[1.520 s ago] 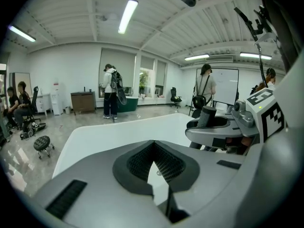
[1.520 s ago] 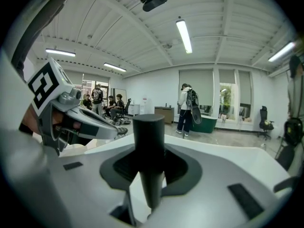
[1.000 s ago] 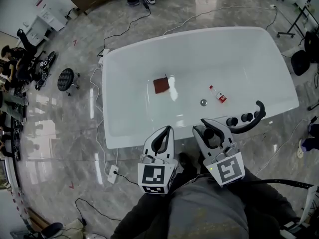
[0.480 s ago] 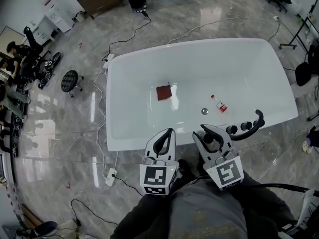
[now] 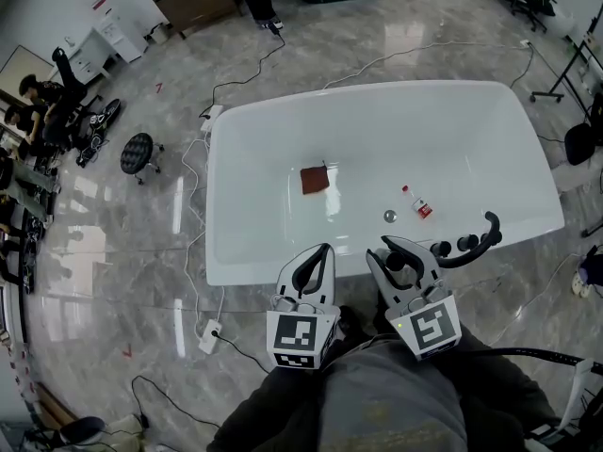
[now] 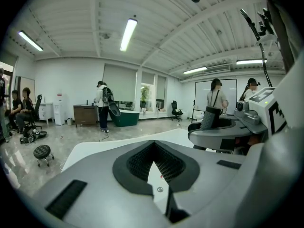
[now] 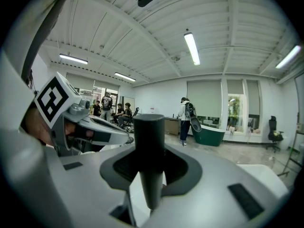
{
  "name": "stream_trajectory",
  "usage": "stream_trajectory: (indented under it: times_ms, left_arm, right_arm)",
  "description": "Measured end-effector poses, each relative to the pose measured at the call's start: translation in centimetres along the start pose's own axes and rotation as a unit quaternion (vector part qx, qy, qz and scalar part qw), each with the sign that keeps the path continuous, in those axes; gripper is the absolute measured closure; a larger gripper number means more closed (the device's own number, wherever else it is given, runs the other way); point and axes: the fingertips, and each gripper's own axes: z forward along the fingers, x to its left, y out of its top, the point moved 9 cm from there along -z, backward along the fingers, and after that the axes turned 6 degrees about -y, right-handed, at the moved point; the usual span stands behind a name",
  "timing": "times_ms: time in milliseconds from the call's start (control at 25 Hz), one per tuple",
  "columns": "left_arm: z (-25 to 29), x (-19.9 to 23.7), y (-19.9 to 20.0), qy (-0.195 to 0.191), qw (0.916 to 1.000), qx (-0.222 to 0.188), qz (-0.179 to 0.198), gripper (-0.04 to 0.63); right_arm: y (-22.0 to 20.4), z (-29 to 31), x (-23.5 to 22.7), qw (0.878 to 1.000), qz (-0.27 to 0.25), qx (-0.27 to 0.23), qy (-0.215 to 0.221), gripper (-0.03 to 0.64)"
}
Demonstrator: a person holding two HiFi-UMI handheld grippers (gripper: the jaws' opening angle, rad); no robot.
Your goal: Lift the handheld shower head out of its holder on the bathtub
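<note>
A black cylindrical shower head handle (image 7: 148, 151) stands upright between the jaws of my right gripper (image 7: 149, 127), which is shut on it. In the head view that right gripper (image 5: 390, 246) hovers just in front of the white bathtub's (image 5: 377, 92) near rim, with the black handle (image 5: 397, 265) in its jaws. Black knobs (image 5: 453, 246) and a curved black spout (image 5: 485, 231) sit on the rim to its right. My left gripper (image 5: 322, 250) hangs beside it, shut and holding nothing; its jaws meet in a narrow V in the left gripper view (image 6: 153, 146).
Inside the tub lie a red cloth (image 5: 313, 179), a small bottle (image 5: 419, 205) and the drain (image 5: 388, 217). Cables and a power strip (image 5: 209, 332) run over the marble floor on the left. A black stool (image 5: 138, 150) and seated people (image 5: 38, 111) are far left. A black hose (image 5: 532, 352) trails right.
The head view has shifted, so the tub sits slightly lower and to the right in the picture. Both grippers keep their places; the right one still holds the black handle.
</note>
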Motion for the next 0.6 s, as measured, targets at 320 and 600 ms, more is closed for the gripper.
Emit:
stream_trajectory:
  times_ms: [320, 600]
  left_arm:
    - [-1.6, -0.4, -0.7, -0.014, 0.9999, -0.002, 0.007, 0.592]
    - [-2.7, -1.0, -1.1, -0.021, 0.9997, 0.002, 0.013, 0.592]
  right_arm:
    - [0.5, -0.5, 0.6, 1.000, 0.002, -0.011, -0.019, 0.503]
    - [1.0, -1.5, 1.0, 0.999, -0.001, -0.027, -0.033, 0.503]
